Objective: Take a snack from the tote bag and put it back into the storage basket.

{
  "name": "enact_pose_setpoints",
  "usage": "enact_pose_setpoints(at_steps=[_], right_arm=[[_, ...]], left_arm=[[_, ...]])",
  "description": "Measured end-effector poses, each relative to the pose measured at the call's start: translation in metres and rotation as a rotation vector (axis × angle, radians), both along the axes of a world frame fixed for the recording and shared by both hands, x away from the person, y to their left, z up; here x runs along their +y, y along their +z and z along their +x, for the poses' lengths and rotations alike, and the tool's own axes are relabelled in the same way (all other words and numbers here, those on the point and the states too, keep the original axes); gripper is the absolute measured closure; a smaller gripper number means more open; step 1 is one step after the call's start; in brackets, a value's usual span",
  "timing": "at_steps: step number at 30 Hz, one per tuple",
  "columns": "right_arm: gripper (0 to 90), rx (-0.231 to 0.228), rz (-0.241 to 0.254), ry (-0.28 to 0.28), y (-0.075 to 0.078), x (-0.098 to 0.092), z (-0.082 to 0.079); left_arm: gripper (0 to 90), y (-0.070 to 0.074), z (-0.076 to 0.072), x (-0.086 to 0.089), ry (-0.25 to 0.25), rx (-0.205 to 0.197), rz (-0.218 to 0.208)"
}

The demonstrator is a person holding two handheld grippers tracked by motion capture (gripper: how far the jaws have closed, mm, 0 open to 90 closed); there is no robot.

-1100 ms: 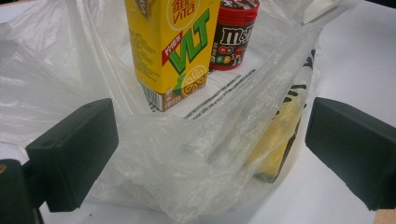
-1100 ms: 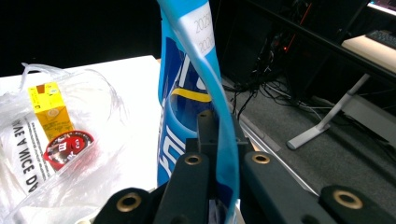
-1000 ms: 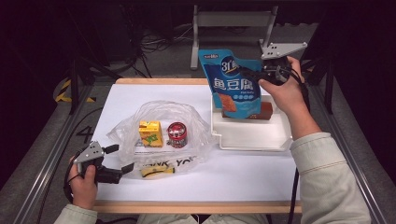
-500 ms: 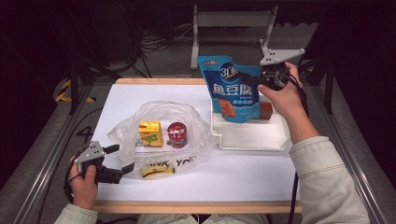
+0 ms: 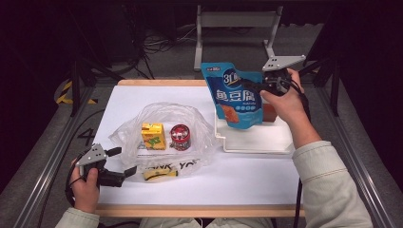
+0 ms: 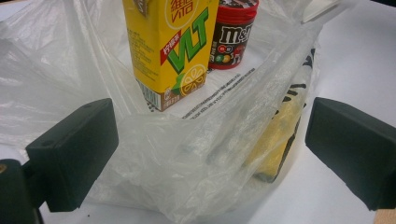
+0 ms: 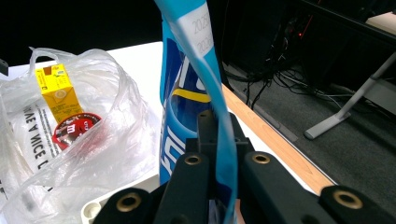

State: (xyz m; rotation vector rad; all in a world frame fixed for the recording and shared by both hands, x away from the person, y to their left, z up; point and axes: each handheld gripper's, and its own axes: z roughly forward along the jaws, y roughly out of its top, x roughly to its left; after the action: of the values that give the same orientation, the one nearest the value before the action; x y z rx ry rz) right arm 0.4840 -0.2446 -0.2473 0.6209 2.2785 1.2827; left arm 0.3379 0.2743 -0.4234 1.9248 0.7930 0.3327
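A bag (image 5: 161, 135) is lying on the left half of the table (image 5: 266, 175), with a carton (image 5: 153, 136) and a tub (image 5: 180, 137) standing side by side in it, the carton to the left. A tray (image 5: 256, 140) is sitting just right of the bag. A pouch (image 5: 235, 95) is hanging upright over the tray's near-left part.

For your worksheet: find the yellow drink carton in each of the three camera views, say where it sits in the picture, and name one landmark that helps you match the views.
High view: the yellow drink carton stands left of centre, inside the clear plastic bag.
Left gripper view: top centre, upright, beyond the open tongs.
Right gripper view: upper left, seen through the bag.
Shared landmark: the red-lidded candy tub right beside the carton.
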Motion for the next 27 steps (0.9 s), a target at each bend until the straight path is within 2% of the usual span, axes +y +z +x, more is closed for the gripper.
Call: enact_pose_setpoints(at_steps=[12,27], right_arm=[[90.0,0.017,0.0,0.001,-0.017,-0.003,0.006],[90.0,0.033,0.016,-0.01,-0.032,-0.011,0.011]], left_arm=[[3.3,-0.001,0.001,0.0,-0.003,0.001,0.003],[3.3,-0.001,0.0,-0.001,0.0,0.012,-0.003]])
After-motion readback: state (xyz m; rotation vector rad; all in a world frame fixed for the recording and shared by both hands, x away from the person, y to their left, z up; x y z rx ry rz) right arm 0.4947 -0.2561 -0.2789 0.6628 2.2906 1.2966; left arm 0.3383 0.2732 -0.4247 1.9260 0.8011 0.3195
